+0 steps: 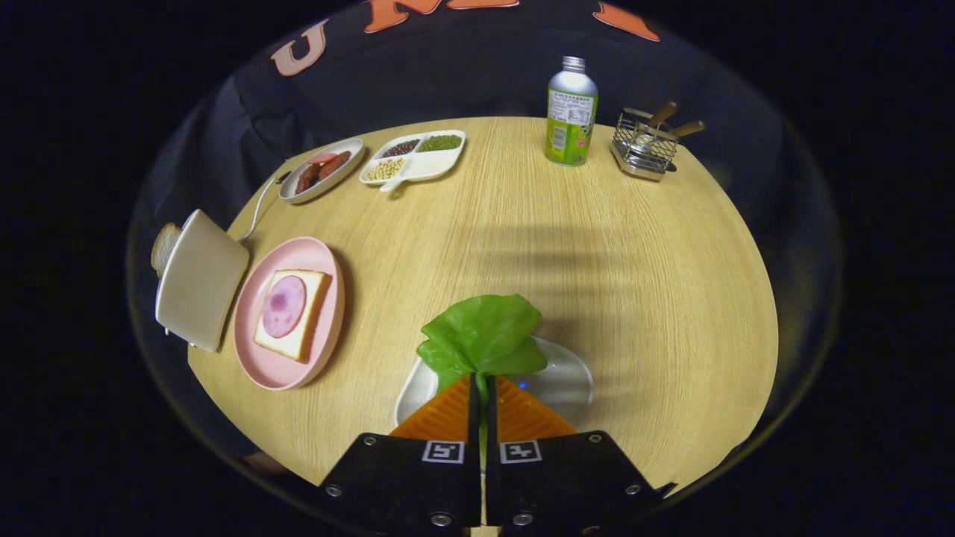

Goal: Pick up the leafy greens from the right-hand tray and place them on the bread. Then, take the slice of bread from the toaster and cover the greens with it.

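Note:
My gripper is shut on the stem of the leafy greens, a bright green leaf that fans out just ahead of the fingertips. Beneath the leaf and the fingers lies a white tray. To the left, a pink plate carries a slice of bread with a round pink slice of meat on top. Further left stands a beige toaster, and a slice of bread pokes out of its far side.
At the table's far side sit a plate with sausages, a divided white dish of beans, a green bottle and a wire caddy with wooden-handled utensils. A white cord runs from the toaster. Bare wooden tabletop spreads across the middle.

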{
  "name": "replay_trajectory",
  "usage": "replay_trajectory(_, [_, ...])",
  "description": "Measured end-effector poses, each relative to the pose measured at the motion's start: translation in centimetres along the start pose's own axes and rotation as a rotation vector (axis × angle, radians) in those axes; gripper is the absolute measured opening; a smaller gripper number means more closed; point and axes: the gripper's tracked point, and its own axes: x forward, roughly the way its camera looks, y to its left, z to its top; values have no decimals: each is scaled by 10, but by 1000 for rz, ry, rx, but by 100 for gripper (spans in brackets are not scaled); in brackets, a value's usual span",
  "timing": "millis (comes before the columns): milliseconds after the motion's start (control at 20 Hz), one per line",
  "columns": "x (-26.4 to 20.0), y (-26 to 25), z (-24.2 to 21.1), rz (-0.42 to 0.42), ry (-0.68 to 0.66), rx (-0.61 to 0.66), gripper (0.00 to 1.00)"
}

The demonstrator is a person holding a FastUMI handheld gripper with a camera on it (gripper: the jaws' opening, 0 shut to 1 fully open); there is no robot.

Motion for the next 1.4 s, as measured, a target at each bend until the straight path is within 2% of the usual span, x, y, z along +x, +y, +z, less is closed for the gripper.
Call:
replay_trajectory(350, [-42,54,38,86,-128,-68,3])
replay_trajectory(550, [-44,88,55,117,-159,-118,3])
replay_trajectory(1100, [-18,202,58,289,-86,-233,3])
replay_trajectory(1400, [6,236,52,340,-17,-275,3])
